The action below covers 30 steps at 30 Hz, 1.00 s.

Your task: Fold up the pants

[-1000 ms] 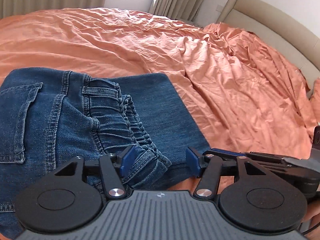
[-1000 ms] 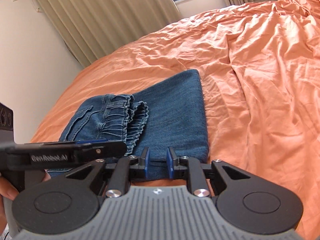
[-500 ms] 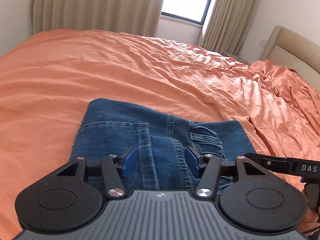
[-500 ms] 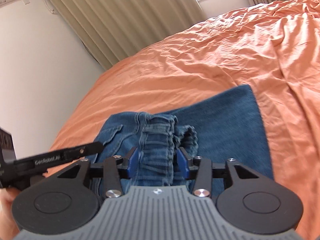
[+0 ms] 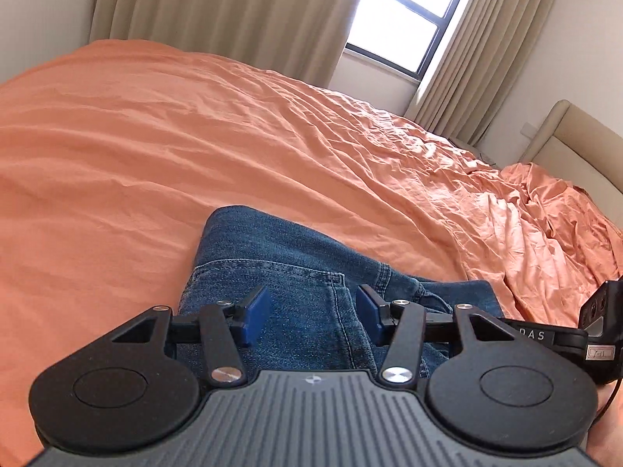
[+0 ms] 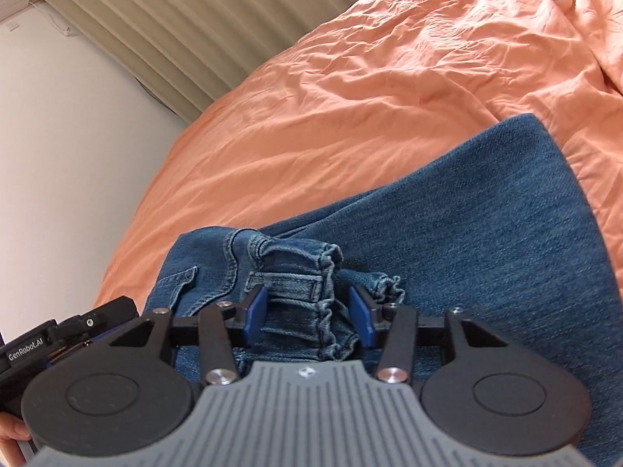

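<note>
Folded blue jeans (image 5: 296, 268) lie on the orange bed sheet (image 5: 155, 163). My left gripper (image 5: 311, 311) hovers just over the back-pocket area. Its jaws are closing, the blue pads (image 5: 255, 313) stand apart, and flat denim lies under them, unpinched. In the right wrist view the jeans' gathered elastic waistband (image 6: 296, 280) sits between the pads of my right gripper (image 6: 307, 315). Those jaws are closing around the waistband and are still spread in this frame. The folded leg panel (image 6: 506, 241) stretches off to the right. Each gripper shows at the edge of the other's view.
The wrinkled orange sheet (image 6: 389, 78) covers the whole bed. Bunched orange bedding (image 5: 553, 214) lies by a beige headboard (image 5: 576, 136). Curtains (image 5: 233, 7) and a window (image 5: 401, 15) are behind, a white wall (image 6: 78, 136) at the bed's left side.
The left gripper has shifted from the elastic waistband to above the back pocket. The right gripper has moved from the folded leg's edge onto the waistband, and its jaws have spread from nearly shut.
</note>
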### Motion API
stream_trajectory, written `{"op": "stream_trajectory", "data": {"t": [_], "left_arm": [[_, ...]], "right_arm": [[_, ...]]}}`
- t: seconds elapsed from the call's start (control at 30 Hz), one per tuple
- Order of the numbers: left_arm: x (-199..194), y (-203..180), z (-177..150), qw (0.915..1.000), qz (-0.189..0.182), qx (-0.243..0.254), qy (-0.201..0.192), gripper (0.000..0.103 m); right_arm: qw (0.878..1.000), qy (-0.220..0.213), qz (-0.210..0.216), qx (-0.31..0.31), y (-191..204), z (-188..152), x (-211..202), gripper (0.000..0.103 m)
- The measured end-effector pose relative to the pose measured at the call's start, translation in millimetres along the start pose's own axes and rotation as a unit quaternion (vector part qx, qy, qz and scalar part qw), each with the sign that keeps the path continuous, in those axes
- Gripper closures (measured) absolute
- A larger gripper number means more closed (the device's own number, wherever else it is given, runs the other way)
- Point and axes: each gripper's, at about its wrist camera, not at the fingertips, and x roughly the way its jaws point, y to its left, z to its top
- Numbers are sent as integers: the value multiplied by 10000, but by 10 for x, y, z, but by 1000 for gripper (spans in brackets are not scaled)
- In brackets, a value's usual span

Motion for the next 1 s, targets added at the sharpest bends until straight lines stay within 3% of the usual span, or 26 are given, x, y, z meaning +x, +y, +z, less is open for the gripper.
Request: {"op": "stream_trajectory", "data": {"t": [0.1,0.2,0.3,0.5,0.63,0.7,1.0], "left_arm": [[-13,15,11,10000,-20,-54,-39,43],[-74,28,16,9998,-54,-104,-130,45],[-151,52,10,9998,-13,-105,-185,45],[-130,106,-16,9999,34,-167,-22,45],[18,158,-68,9995,171,-171,194,46],[78,188,-81,9992,184,-237,245,46],[123,166,-91,9996,191,-159,155,46]], "right_arm": [[9998,-157,-21,-128,124,-38,-132,92],[9980,-516,128,-348,343,-77,-425,96],[9968,-749,287,57,329,-80,-668,97],[9954,-343,-110,889,-107,-219,-453,97],[9946,-324,-138,979,-195,-234,-354,96],[9948,-286,-159,960,-196,-211,-342,89],[9906,-218,169,1342,-417,-210,-300,77]]}}
